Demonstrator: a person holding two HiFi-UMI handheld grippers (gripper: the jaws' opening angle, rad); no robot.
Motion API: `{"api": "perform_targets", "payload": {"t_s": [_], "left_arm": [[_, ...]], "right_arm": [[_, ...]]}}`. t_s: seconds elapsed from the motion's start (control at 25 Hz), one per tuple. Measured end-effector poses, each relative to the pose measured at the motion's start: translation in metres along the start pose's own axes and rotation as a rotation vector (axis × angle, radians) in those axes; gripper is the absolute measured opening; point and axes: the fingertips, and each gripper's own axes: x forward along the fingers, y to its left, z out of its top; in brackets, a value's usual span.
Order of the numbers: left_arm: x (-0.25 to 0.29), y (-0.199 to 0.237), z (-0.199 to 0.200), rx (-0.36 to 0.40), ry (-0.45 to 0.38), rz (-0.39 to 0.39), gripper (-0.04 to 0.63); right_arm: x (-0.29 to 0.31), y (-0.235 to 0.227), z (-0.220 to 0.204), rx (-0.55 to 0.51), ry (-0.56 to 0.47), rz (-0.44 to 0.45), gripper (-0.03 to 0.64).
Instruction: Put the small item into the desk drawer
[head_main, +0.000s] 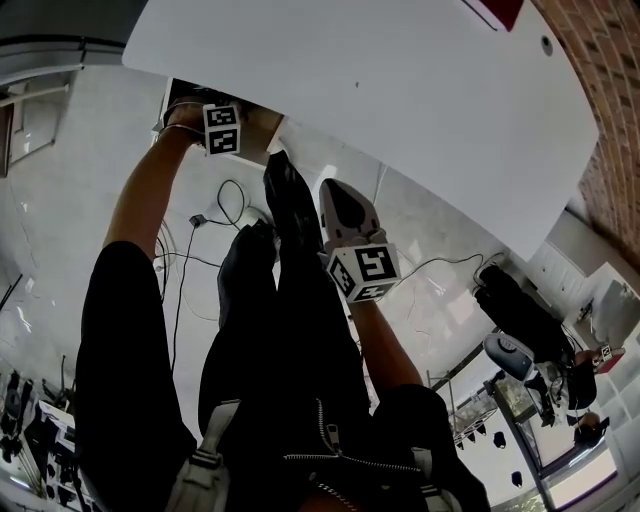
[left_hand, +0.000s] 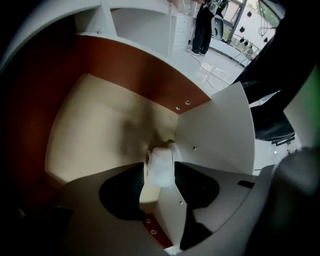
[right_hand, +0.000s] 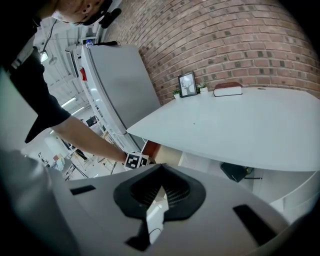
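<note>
Working the placing step, by the look of it: reaching the left tongs (left_hand: 159, 169) into the open drawer (left_hand: 90, 125), with the small white item (left_hand: 161, 164) sitting between the pad tips, low over the beige floor, just below centre in the left gripper view. Reading these tongs as part open, pads seeming just clear of the item rather than pinching it. Advising a straight pull-out toward 6 o'clock, avoiding dragging the item along or clipping the white panel (left_hand: 215, 125) at 3 o'clock. Hanging the right tongs (right_hand: 161, 172) idle in front of the legs, pads closed together on nothing. Comparing views: finding item and drawer interior only in the left gripper view; getting from the head view merely the marker cube (head_main: 221, 129) at 11 o'clock under the table (head_main: 380, 90) edge; catching a picture frame (right_hand: 187, 84) and book (right_hand: 227, 89) on the table, at 12 o'clock, only in the right gripper view.
</note>
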Motion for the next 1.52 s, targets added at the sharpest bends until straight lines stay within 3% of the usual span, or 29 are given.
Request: {"api": "perform_targets", "payload": {"t_s": [0.12, 0.24, 0.36, 0.8, 1.2, 1.52], "left_arm": [[-0.025, 0.001, -0.001, -0.067, -0.052, 0.05, 0.187], [-0.063, 0.0, 0.006, -0.25, -0.173, 0.105, 0.102], [-0.101, -0.002, 0.004, -0.414, -0.273, 0.178, 0.057], [-0.264, -0.022, -0.039, -0.832, -0.526, 0.443, 0.021], [-0.43, -0.065, -0.072, -1.062, -0.836, 0.725, 0.021], [-0.507, -0.115, -0.076, -1.094, -0.994, 0.852, 0.021]], "right_arm": [[-0.001, 0.009, 0.003, -0.003, -0.016, 0.013, 0.006], [-0.002, 0.016, 0.007, -0.011, -0.027, 0.017, 0.006], [-0.004, 0.026, 0.016, -0.041, -0.043, 0.018, 0.005], [-0.03, 0.07, 0.073, -0.171, -0.162, 0.049, 0.005], [-0.069, 0.127, 0.114, -0.269, -0.291, 0.093, 0.005], [-0.113, 0.175, 0.155, -0.382, -0.411, 0.139, 0.003]]}}
